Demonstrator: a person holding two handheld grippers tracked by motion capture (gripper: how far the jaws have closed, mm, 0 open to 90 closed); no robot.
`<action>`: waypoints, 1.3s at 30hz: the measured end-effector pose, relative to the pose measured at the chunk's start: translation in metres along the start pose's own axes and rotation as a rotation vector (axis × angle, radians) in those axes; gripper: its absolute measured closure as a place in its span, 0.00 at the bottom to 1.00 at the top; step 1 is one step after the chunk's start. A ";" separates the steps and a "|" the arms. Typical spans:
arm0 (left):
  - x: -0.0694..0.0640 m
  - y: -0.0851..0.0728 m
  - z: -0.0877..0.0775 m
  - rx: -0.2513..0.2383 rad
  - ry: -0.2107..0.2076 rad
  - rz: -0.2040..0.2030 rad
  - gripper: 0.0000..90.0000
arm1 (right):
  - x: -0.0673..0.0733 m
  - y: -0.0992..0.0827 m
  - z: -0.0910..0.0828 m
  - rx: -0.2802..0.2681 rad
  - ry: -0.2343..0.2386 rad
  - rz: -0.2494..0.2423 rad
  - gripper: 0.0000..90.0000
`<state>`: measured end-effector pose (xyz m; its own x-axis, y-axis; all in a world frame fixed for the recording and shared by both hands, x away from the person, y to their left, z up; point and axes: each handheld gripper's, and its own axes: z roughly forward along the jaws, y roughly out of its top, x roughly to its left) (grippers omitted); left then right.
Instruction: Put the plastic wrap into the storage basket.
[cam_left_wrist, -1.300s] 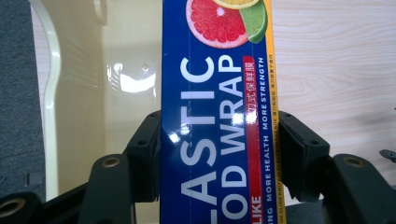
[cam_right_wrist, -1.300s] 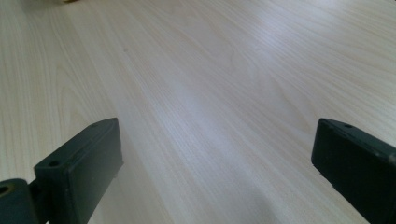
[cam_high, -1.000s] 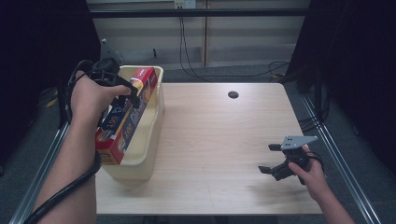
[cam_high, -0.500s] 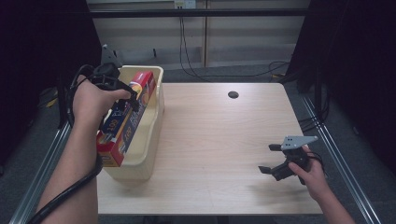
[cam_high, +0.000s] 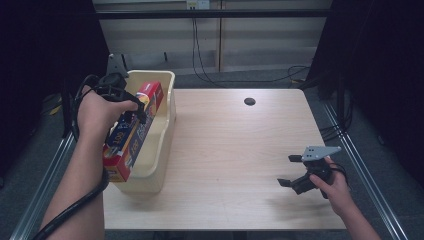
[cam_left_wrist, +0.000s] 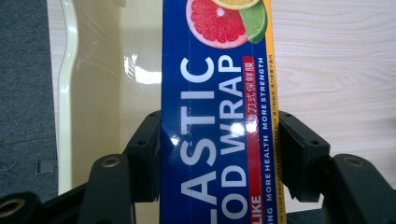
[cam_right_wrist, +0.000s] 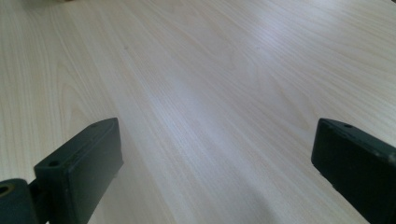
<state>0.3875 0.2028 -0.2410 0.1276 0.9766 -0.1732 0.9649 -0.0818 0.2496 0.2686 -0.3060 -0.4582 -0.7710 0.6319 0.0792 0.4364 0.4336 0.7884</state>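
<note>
Currently the left claw (cam_high: 131, 111) grips the plastic wrap box (cam_high: 132, 132) at mid-left of the high view, angled over the cream bin (cam_high: 165, 125); the right claw (cam_high: 291, 171) hovers wide above the surface (cam_high: 235, 150), lower right.

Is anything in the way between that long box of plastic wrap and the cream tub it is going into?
Nothing visible. The left gripper is clamped on the plastic wrap box, which already slants into the cream tub; no other object shows inside the tub.
</note>
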 end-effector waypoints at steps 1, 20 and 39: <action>0.000 0.000 0.001 0.000 0.004 -0.001 0.46 | 0.000 0.000 0.000 -0.001 -0.001 0.001 0.02; 0.003 -0.001 0.021 0.022 0.005 -0.002 0.46 | 0.000 0.001 0.001 0.005 -0.008 -0.005 0.02; 0.007 -0.003 0.040 0.047 -0.004 -0.007 0.46 | 0.001 0.001 0.002 0.009 -0.003 -0.005 0.02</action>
<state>0.3943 0.2023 -0.2810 0.1215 0.9764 -0.1786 0.9754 -0.0841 0.2037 0.2693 -0.3032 -0.4585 -0.7717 0.6318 0.0736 0.4368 0.4422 0.7834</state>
